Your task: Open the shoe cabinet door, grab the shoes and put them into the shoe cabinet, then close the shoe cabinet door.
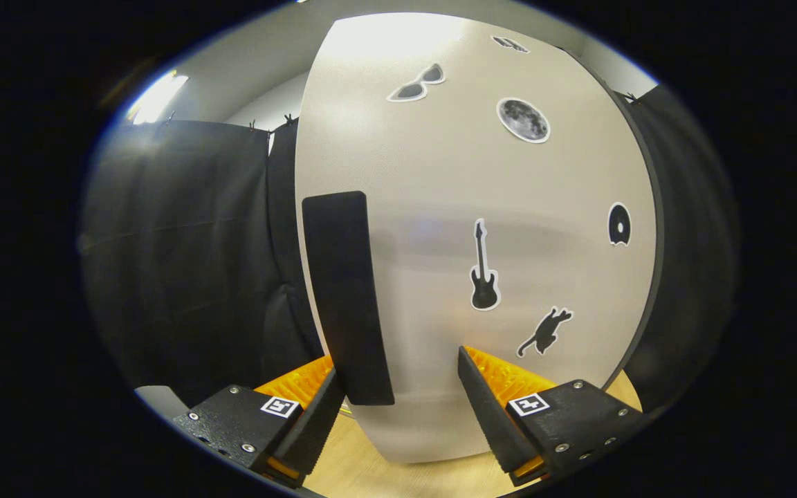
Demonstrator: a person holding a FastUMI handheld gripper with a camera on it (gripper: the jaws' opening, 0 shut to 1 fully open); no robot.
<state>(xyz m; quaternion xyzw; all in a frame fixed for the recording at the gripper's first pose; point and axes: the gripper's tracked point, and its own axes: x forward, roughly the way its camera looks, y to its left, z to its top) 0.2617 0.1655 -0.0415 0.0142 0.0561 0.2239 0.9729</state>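
The shoe cabinet's beige door [468,228] stands right in front of me, shut, with several black stickers on it. A tall black handle [346,297] runs down its left side. My gripper [398,377] is open. The handle's lower end hangs just inside the left finger [319,415], touching or nearly touching it. The right finger [488,408] sits apart from the handle, close to the door face. Nothing is pressed between the two fingers.
Black booth cloth [184,263] hangs to the left and right of the cabinet. A light wooden surface [371,470] lies under the door's bottom edge, between and below the fingers.
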